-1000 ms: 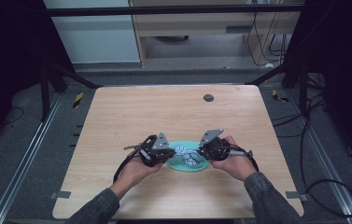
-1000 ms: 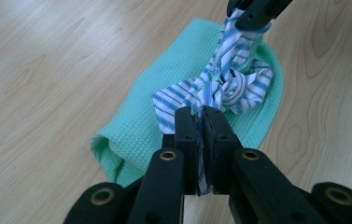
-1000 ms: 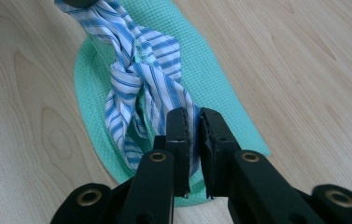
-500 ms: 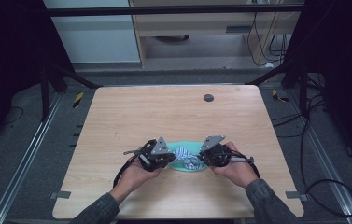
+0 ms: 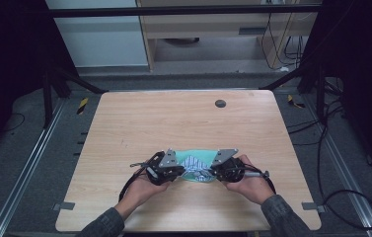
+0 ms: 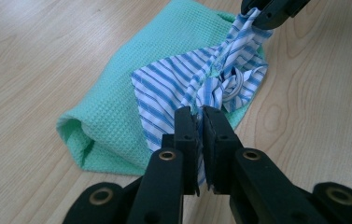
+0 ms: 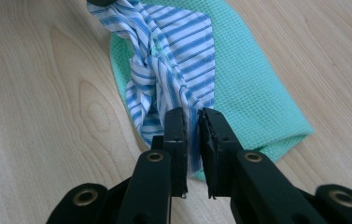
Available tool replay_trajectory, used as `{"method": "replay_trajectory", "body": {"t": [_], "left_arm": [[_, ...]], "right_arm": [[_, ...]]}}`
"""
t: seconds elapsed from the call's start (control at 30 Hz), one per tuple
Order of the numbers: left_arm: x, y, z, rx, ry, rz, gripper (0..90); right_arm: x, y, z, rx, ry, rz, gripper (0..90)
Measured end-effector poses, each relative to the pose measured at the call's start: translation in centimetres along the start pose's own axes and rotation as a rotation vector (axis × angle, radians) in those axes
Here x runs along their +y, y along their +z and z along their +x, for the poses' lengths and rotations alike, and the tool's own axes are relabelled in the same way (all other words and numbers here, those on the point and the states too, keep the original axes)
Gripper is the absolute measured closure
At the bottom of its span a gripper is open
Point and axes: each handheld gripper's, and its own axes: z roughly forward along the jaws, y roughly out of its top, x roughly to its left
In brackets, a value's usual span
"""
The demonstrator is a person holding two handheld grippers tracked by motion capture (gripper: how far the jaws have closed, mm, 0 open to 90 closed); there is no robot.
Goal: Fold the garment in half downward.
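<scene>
While both pairs of jaws sit nearly together, the left gripper (image 6: 198,116) and right gripper (image 7: 193,119) each pinch an end of the blue-white striped cloth (image 6: 183,88), thin, smooth and twisted. It lies on a green waffle-weave towel (image 6: 117,93), folded, on the wood-grain table (image 5: 183,118) near its front edge.

Blue-and-white striped cloth (image 6: 173,88), thin, creased, twisted into a knot (image 6: 215,88) near its middle. It lies on top of a mint-green waffle-weave cloth (image 6: 108,93), folded flat with a rolled edge. Both rest on the surface (image 5: 173,128) at about 6 o'clock, near its front edge. One striped end is pinched in each tool: left tool (image 6: 199,114), right tool (image 7: 191,116).
</scene>
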Motion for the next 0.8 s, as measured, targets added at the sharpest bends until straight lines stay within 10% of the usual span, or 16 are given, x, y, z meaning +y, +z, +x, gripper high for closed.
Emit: {"method": "replay_trajectory", "body": {"t": [0.43,0.8], "left_arm": [[-1.0,0.2,-0.1,0.023,-0.003,-0.005,56.4],[-1.1,0.1,-0.2,0.002,0.026,0.003,69.4]], "right_arm": [[0.1,-0.3,0.4,0.006,0.010,-0.003,71.0],[0.3,0.1,0.5,0.013,0.047,0.012,58.9]]}}
